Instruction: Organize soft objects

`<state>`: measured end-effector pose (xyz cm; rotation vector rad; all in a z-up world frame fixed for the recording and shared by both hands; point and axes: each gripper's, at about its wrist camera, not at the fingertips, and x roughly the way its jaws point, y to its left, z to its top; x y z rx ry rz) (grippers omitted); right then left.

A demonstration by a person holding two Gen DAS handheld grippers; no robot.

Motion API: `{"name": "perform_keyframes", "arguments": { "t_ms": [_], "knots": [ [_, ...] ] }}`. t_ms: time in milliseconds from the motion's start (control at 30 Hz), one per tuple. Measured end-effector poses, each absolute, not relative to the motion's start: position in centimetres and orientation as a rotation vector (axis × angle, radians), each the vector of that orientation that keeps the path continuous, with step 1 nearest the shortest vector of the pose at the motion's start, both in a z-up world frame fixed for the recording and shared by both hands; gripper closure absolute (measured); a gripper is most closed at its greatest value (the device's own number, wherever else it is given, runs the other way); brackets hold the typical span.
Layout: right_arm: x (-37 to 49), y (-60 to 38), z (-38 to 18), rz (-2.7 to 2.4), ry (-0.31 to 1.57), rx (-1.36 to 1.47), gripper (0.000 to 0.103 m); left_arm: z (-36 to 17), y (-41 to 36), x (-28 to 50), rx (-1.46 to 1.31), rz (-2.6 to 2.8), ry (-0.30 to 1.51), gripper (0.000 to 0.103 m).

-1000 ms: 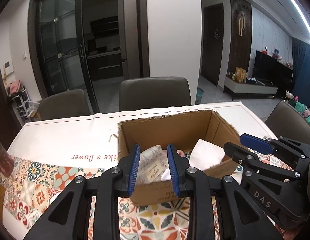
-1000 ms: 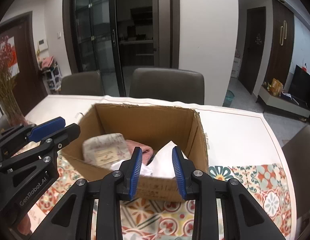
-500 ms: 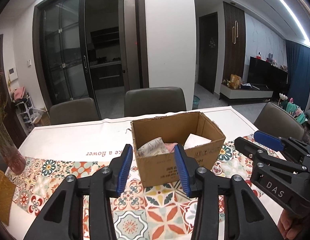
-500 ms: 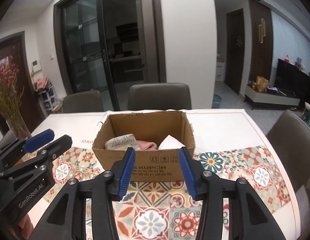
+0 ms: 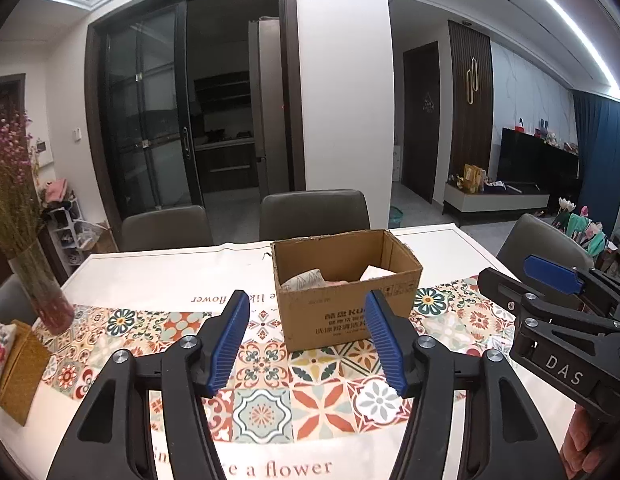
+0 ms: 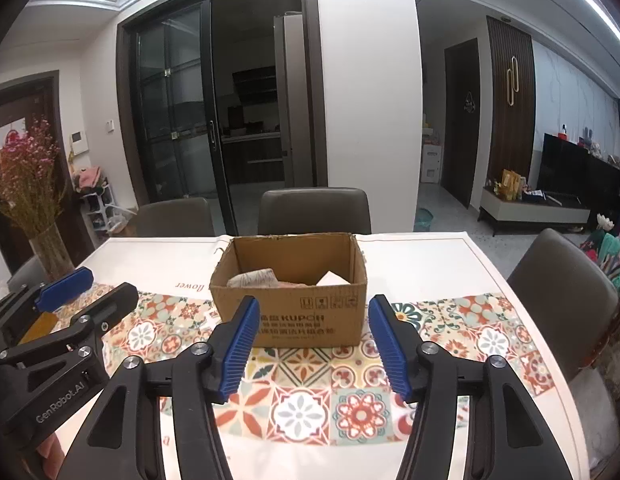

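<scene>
The cardboard box point(image 6: 290, 292) sits straight ahead of both grippers on the patterned tablecloth point(image 6: 449, 320), soft things inside it. The right gripper point(image 6: 310, 344) faces its long front squarely and seems nearer; the left gripper point(image 5: 306, 338) sees it slightly rightward. Both gape wide, empty.

My views are sharp and evenly bright, lit by ceiling light strips point(image 5: 549, 20) overhead; fisheye bending curves the doorframes, black vignette fills corners, the doorway stays dark
</scene>
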<state>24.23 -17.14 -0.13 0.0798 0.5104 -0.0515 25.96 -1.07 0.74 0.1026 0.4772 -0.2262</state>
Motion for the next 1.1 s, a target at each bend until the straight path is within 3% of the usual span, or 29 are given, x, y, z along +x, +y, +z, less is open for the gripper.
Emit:
{"name": "perform_keyframes", "arguments": {
  "t_ms": [367,500,700,933,1100],
  "knots": [
    [17.9,-18.4,0.5,-0.033,0.493,0.08,0.038,1.1,-1.4,19.0,0.089,-0.201,0.459,0.035],
    [15.5,-18.3,0.6,-0.032,0.484,0.06,0.032,1.2,-1.7,16.6,0.09,-0.197,0.451,0.026],
    [12.2,-18.8,0.4,-0.044,0.473,0.066,0.032,1.1,-2.1,13.4,0.1,-0.178,0.436,0.021],
    [9.3,-19.7,0.2,-0.058,0.473,0.093,0.032,1.1,-2.3,11.3,0.104,-0.155,0.428,0.004],
    [8.0,-20.0,0.2,-0.065,0.474,0.107,0.026,1.0,-2.1,10.4,0.1,-0.145,0.422,0.0]
  ]
}}
